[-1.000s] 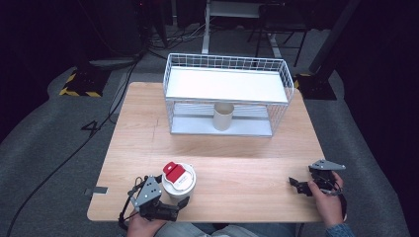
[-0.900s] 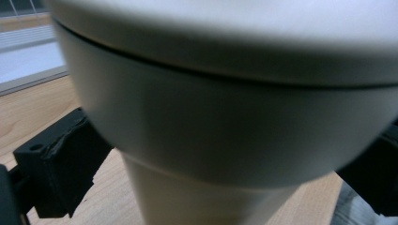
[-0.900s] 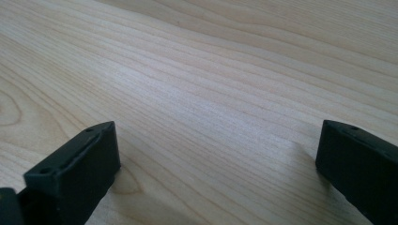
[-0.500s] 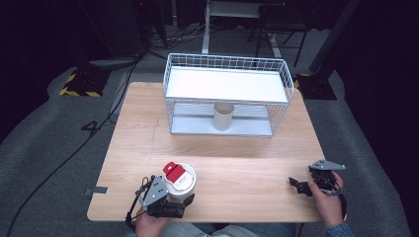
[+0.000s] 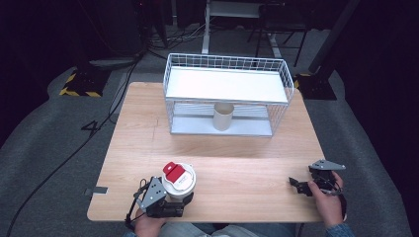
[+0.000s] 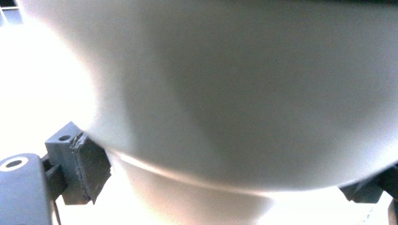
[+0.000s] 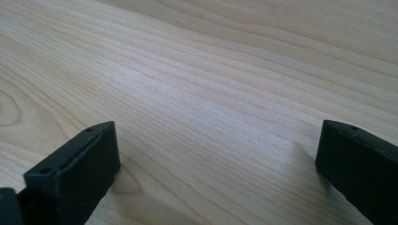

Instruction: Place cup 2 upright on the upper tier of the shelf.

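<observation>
Down at the near edge of the wooden worktop [image 5: 237, 148], the left claw [image 5: 179, 200] was clamped on a white cup [image 5: 179, 180] with a white lid bearing a red tab. Seen through the left gripper view, the cup's [image 6: 244, 93] pale wall bulged close to the lens, with a black jaw pressed against it at either side. The cup stood upright on the worktop, just ahead of the person's left hand [image 5: 148, 224].

Over at the near right corner, the right claw [image 5: 298, 184] lay low on the worktop in the person's right hand [image 5: 328, 202]. Its jaws were spread wide apart in the right gripper view, with bare wood grain [image 7: 225, 84] between them.

Farther back stood a white wire rack [image 5: 227, 94] with a flat white shelf on top. A beige tumbler [image 5: 223, 116] stood upright on the rack's lower level, well apart from the white cup.
</observation>
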`<state>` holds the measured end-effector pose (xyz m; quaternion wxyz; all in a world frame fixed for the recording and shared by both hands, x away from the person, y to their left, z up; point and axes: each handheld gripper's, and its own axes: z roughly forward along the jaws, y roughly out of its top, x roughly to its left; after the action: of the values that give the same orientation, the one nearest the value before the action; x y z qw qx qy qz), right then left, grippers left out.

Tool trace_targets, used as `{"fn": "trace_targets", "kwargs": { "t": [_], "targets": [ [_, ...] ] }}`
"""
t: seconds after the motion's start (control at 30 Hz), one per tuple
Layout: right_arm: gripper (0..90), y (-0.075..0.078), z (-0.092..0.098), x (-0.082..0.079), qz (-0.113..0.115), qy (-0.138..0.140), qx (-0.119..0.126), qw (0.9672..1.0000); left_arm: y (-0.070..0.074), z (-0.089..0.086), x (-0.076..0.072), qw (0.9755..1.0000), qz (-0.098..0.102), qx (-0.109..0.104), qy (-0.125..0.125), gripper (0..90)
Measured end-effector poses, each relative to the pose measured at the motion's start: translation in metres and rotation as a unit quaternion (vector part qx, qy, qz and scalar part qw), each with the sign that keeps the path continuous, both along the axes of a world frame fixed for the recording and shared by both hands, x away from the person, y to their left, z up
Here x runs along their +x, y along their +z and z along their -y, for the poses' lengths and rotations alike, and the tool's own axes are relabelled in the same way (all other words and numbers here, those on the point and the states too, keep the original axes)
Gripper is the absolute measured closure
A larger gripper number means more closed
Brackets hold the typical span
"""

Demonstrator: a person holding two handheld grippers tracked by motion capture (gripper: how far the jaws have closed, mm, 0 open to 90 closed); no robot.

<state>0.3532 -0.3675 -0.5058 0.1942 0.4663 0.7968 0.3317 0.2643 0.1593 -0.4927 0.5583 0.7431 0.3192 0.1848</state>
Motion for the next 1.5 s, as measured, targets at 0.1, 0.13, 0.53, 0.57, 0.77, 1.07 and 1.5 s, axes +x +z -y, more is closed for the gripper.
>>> {"fn": "trace_targets", "kwargs": {
  "t": [0.1,0.13,0.53,0.57,0.77,1.07,1.5],
  "targets": [
    [0.1,0.0,0.0,0.0,0.0,0.0,0.0,1.0,0.0,0.0,0.0,1.0,0.001,0.0,0.0,9.8],
    [0.1,0.0,0.0,0.0,0.0,0.0,0.0,1.0,0.0,0.0,0.0,1.0,0.002,-0.001,0.0,9.8],
    [0.0,0.0,0.0,0.0,0.0,-0.001,-0.001,1.0,0.002,-0.001,0.001,1.0,-0.003,0.007,-0.003,10.0],
    [0.0,0.0,0.0,0.0,0.0,-0.001,-0.001,1.0,0.003,-0.001,0.001,1.0,-0.004,0.008,-0.003,10.0],
    [0.0,0.0,0.0,0.0,0.0,-0.001,0.0,1.0,0.011,0.001,0.004,0.9999,-0.005,0.009,-0.009,10.1],
    [0.0,0.0,0.0,0.0,0.0,-0.001,0.0,1.0,0.037,0.003,0.013,0.9998,-0.012,0.008,-0.015,10.1],
    [0.0,0.0,0.0,0.0,0.0,-0.001,0.0,1.0,0.085,0.002,0.031,0.9997,-0.009,0.0,-0.024,10.0]
  ]
}}
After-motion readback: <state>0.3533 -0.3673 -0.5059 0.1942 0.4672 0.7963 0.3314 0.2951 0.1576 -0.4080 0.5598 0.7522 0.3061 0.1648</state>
